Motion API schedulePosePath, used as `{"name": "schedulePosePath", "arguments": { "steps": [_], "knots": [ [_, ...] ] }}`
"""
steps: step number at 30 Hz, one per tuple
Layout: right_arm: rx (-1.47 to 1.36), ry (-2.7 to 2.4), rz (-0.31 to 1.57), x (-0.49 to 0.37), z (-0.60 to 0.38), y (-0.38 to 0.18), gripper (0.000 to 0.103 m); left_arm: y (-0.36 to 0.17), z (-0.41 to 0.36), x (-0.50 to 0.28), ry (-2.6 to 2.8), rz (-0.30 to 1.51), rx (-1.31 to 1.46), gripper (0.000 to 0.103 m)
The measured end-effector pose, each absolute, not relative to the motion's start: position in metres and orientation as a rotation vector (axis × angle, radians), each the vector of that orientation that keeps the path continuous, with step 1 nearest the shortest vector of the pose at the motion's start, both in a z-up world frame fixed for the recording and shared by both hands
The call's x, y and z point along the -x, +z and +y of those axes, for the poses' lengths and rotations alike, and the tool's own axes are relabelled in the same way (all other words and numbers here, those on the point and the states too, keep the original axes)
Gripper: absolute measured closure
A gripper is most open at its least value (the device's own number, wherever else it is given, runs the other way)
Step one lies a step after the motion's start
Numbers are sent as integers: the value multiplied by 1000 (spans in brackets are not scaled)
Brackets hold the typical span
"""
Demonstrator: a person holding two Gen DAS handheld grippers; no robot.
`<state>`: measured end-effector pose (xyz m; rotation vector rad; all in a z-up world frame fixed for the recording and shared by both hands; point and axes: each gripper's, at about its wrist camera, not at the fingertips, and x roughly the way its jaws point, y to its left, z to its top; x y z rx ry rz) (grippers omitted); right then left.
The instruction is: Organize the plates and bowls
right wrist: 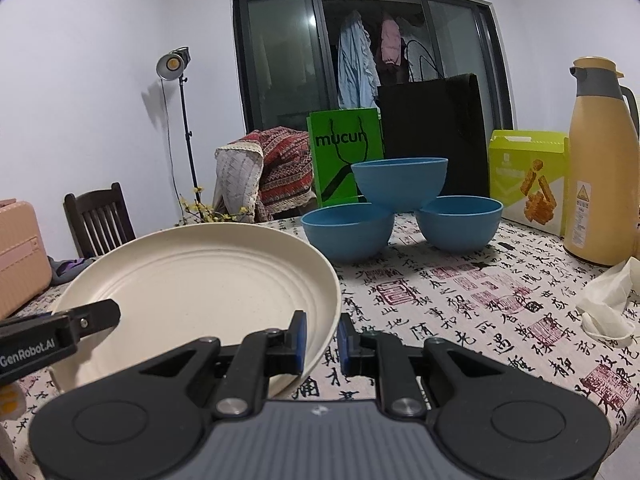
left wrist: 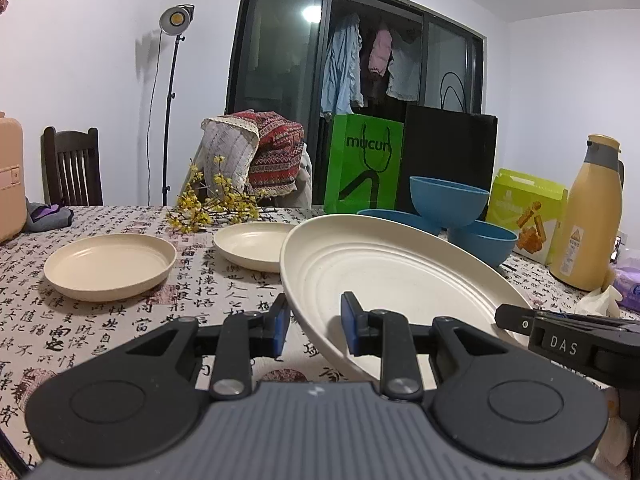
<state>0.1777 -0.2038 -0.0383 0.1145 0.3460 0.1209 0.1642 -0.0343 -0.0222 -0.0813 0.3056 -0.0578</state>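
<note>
The large cream plate [left wrist: 384, 276] is hanging above the patterned tablecloth [left wrist: 120, 320], tilted and carried between both tools; the left gripper [left wrist: 314, 330] is straddling the plate's near-left rim, one blue pad outside and one over the ribbed inner face, pinching the edge; the right gripper [right wrist: 322, 342] is clamping the opposite rim in the same way, its jaws nearly pressed together around the thin lip, and each tool's tip is showing at the edge of the other's view. The plate is looking like a light, stiff moulded piece with a matte, slightly speckled surface; I am judging it unlikely to flex, not very fragile, but liable to pivot or slip if only a shallow bite of rim is being held, so the raised rim, taken at two opposite points, is seeming the right hold. Two smaller cream plates [left wrist: 110, 266] are lying flat and apart on the cloth to the left, likely stacking partners; three blue bowls [right wrist: 400, 184] are sitting beyond, one perched on the rims of the other two.
</note>
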Motion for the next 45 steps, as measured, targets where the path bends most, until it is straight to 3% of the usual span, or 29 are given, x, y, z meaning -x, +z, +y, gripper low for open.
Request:
{"name": "schedulePosePath", "arguments": {
  "steps": [45],
  "knots": [
    [-122,80,449,-197,-225,-75,87,-56,-56,-190,-85,420,44,76]
  ]
}}
